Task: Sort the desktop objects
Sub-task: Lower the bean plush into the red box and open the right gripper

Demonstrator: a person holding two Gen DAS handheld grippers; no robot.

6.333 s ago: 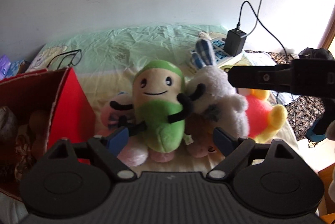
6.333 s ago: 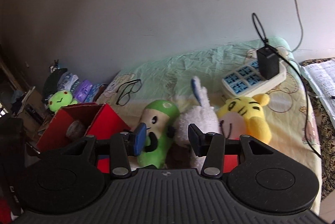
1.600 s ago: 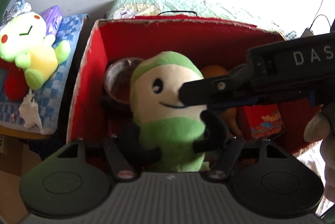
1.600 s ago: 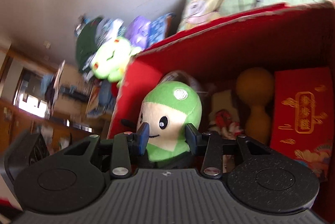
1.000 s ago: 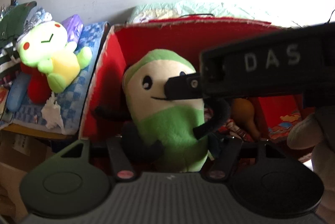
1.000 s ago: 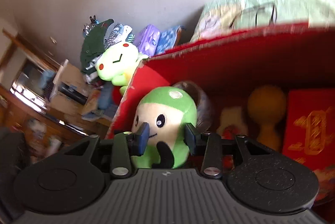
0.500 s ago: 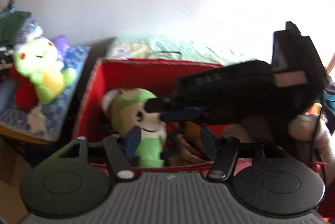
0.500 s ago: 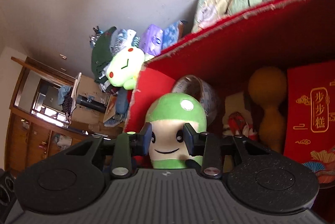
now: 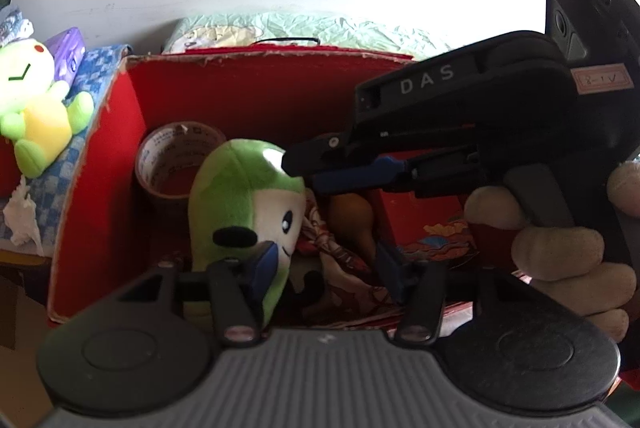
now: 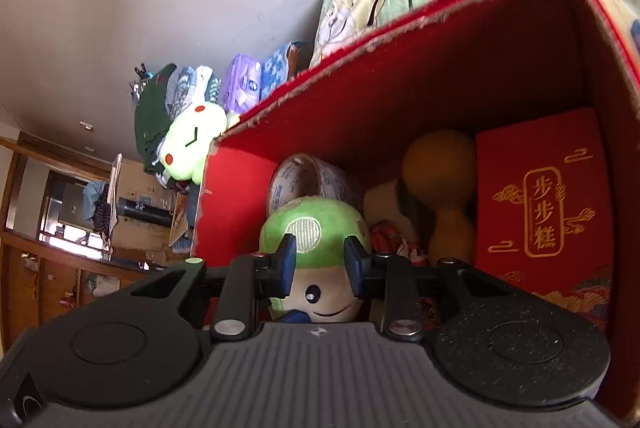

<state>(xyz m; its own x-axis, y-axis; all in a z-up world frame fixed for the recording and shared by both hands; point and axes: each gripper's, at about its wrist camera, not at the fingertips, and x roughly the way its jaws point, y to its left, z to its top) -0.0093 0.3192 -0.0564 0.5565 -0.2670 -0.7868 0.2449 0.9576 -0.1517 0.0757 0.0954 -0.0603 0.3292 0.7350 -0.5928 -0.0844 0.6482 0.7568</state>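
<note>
Two claws crowd one toy right now! Nearest, the left claw (image 9: pixel 326 264) hangs over the near rim of the red cardboard box (image 9: pixel 120 132), jaws closing but gripping nothing; one blue pad brushes the cheek of the green-and-cream plush bean doll (image 9: pixel 244 204), which sits inside the box at its left end, leaning over. Just beyond, the right claw (image 10: pixel 320 266) is closing on the doll's green head, pads either side and looking to be pressing into the fabric.

Risk, as I judge it: if that right claw lifts away with its pads squeezing, the doll comes back out of the box. The soft body could also slump onto the brown roll of packing tape (image 9: pixel 176 160) behind it, or the two claws could clash in this tight space.

Readable writing: "DAS" in white on the right claw's black body, a small handwritten sticker above it, too faint to read. Farther back, gold Chinese characters "步步糕" on the red gift packet (image 10: pixel 544 208).
</note>
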